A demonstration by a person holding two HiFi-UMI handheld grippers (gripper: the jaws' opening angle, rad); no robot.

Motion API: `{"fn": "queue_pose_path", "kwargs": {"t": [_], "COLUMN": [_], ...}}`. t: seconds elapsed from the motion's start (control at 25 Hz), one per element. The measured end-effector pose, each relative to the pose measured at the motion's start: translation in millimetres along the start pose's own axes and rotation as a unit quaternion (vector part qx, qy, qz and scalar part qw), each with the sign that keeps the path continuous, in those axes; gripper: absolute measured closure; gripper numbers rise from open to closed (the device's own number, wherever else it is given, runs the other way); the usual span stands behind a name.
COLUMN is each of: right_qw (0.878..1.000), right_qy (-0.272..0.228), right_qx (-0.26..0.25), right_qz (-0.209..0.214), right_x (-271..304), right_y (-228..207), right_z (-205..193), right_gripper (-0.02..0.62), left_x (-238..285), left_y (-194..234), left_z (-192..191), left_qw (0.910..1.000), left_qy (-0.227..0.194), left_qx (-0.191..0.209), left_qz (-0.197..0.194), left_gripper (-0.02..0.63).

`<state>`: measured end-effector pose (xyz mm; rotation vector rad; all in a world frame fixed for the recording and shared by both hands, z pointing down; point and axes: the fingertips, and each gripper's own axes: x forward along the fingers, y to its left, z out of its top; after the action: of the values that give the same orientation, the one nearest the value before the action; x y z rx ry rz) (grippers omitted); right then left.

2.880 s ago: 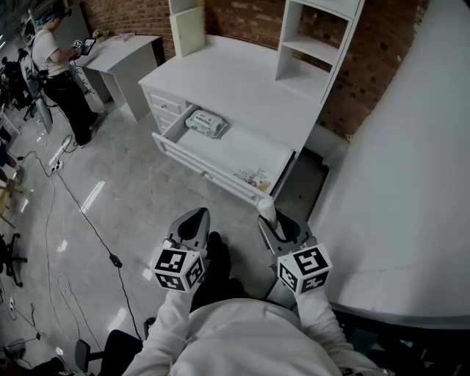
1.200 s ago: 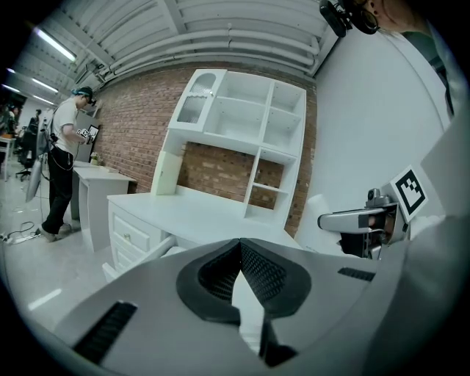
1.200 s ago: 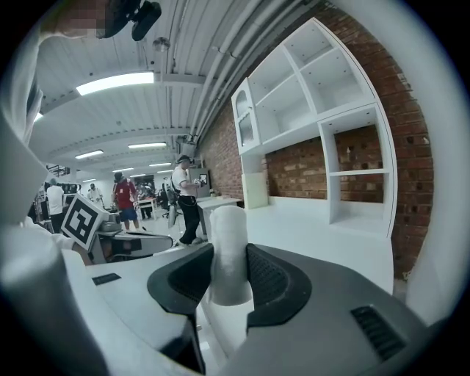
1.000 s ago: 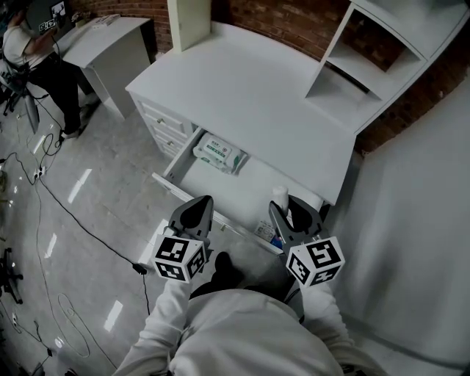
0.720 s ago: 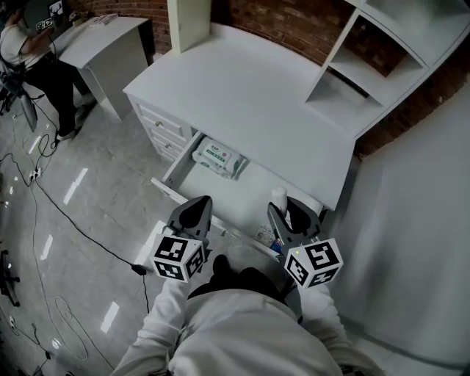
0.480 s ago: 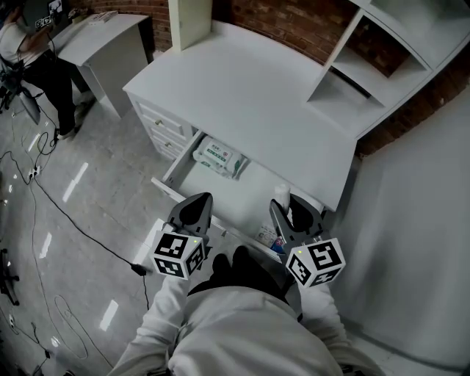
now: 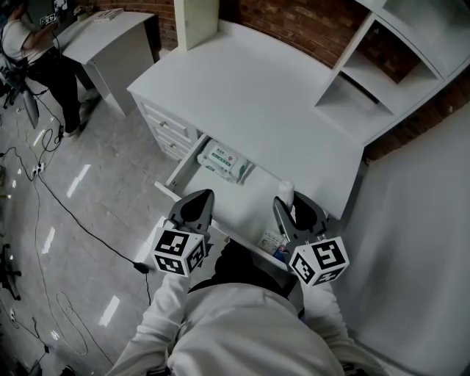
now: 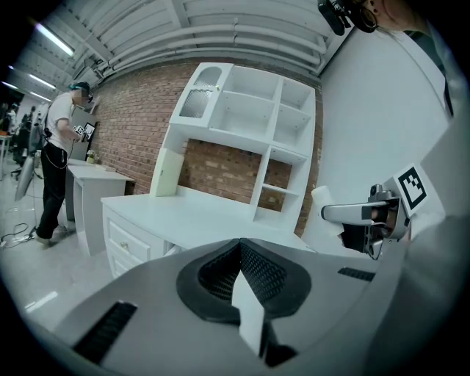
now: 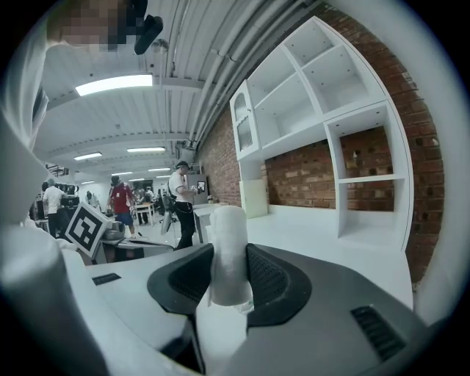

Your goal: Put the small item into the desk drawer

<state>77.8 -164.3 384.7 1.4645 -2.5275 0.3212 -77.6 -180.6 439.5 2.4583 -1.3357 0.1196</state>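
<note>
My right gripper is shut on a small white bottle, which stands upright between the pads and pokes out past the tips; the right gripper view shows the bottle gripped at its middle. It hangs over the right end of the open desk drawer. Beside it, my left gripper is shut with nothing in it, over the drawer's front edge; its jaws meet in the left gripper view. A pack of wipes lies in the drawer's left end, and small packets lie at its right front.
The white desk top is bare, with an open shelf unit at its right and a cream board at the back. A white wall panel is close on the right. A person stands at a far-left table; cables cross the floor.
I have stepped up to the desk since the earliest frame. Over the last second both grippers edged forward over the drawer, the bottle still in the right one.
</note>
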Motion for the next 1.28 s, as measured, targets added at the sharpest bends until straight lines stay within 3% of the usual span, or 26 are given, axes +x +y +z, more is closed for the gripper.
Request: {"fn": "queue_pose_path", "kwargs": {"t": [0.24, 0.72, 1.28], "right_qw": [1.0, 0.991, 0.967], "right_qy": [0.014, 0.118, 0.237], "right_qx": [-0.003, -0.023, -0.019], "right_qz": [0.019, 0.053, 0.092], "right_x": [24.1, 71.0, 104.6], "right_y": [-2.5, -13.4, -17.6], "right_z": [-5.9, -64.5, -149.0], "right_gripper": [0.44, 0.44, 0.44], "left_x": [7.9, 21.9, 25.6], "left_y": [13.0, 27.2, 36.4], "left_z": [2.2, 2.7, -4.7], "left_qw": [0.9999, 0.9995, 0.9986], "left_qy": [0.003, 0.008, 0.025], "left_qx": [-0.001, -0.011, -0.018], "left_qz": [0.012, 0.028, 0.044], "left_gripper": [0.589, 0.589, 0.589]}}
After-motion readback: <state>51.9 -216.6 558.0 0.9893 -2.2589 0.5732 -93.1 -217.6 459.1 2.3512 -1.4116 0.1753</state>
